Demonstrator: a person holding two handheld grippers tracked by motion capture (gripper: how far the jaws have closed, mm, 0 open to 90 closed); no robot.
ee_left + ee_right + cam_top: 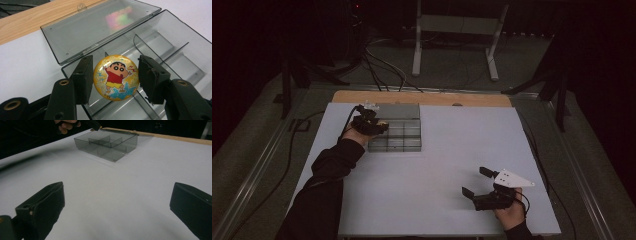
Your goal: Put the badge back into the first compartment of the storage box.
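The left gripper (113, 77) has a round badge (116, 77) clamped between its fingers (83, 78), one pad on each side of it. The badge is gold and glittery with a cartoon kid in a red shirt and yellow shorts on it, face turned toward the camera. It's hanging right over the smoky grey plastic box (160, 47), above a compartment by the near corner, not resting on the bottom as far as the left gripper view shows. The box has dividers inside, and its lid (95, 27) is flipped open and lying flat behind it, reaching toward the wooden edge (32, 21) of the white surface (25, 65).

From the high view, the left gripper (371, 122) sits at the box's (404, 135) left side in the far left part of the surface (452, 145). The right gripper (475, 181) is well apart from all that, down near the front right, fingers spread wide with nothing between them.
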